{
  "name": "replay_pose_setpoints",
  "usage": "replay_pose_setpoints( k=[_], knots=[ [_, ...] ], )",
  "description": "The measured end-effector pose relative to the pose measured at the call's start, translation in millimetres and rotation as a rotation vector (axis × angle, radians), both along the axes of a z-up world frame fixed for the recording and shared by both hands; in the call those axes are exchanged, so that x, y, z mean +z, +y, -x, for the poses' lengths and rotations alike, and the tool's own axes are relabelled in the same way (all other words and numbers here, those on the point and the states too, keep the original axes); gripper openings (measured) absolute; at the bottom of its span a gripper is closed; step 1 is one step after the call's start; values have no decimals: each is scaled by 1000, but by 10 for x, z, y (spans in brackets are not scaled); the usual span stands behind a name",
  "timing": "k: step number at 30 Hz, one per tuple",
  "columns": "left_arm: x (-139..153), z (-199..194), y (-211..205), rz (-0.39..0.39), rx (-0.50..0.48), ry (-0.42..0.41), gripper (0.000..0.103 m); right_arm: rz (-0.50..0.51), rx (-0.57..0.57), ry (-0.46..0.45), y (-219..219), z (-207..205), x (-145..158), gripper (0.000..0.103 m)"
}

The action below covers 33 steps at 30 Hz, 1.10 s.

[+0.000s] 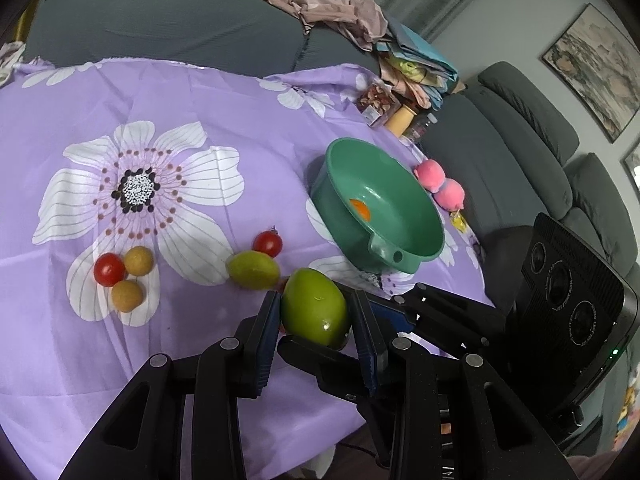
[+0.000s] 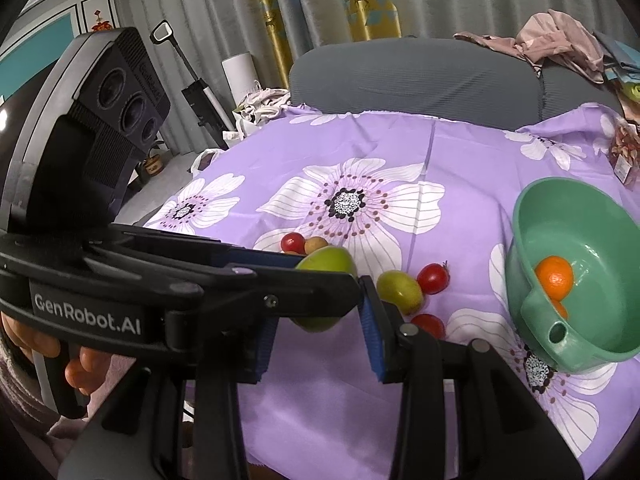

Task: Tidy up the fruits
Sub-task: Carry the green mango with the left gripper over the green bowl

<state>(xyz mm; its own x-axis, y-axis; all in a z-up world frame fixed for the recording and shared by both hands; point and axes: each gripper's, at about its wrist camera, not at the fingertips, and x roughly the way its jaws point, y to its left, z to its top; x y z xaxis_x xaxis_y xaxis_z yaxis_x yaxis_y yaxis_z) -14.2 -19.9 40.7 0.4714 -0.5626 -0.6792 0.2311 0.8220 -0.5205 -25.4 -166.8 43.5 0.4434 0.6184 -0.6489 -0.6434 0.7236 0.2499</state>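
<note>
Left tool (image 1: pixel 316 316) clamped on large green oval fruit (image 1: pixel 314 312), lifted clear of purple floral-clothed tabletop (image 1: pixel 120 360) near front edge, likely for carry to green plastic basin (image 1: pixel 420 248) at right edge

Right tool (image 2: pixel 320 332): narrow gap, nothing visibly gripped

Orange (image 2: pixel 554 274) already in basin; smaller green fruit (image 1: pixel 253 270), red tomatoes (image 1: pixel 109 269) still loose mid-tabletop

Pink plush toy (image 1: pixel 440 184) (tablecloth (image 1: pixel 160 92) edge) — grey sofa (image 1: pixel 532 148) beyond
</note>
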Motion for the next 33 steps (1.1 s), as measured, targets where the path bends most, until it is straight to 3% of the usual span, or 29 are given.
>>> replay_pose_setpoints(
  k=[16, 28, 33],
  knots=[
    [80, -287, -327, 7, -84, -17, 34, -11, -87, -22, -245, -107, 45, 39],
    [219, -712, -952, 4, -223, -62, 34, 1, -220, -71, -815, -373, 156, 39],
    [122, -889, -1133, 15, -255, -62, 34, 32, -270, -78, -1032, -547, 110, 39]
  ],
)
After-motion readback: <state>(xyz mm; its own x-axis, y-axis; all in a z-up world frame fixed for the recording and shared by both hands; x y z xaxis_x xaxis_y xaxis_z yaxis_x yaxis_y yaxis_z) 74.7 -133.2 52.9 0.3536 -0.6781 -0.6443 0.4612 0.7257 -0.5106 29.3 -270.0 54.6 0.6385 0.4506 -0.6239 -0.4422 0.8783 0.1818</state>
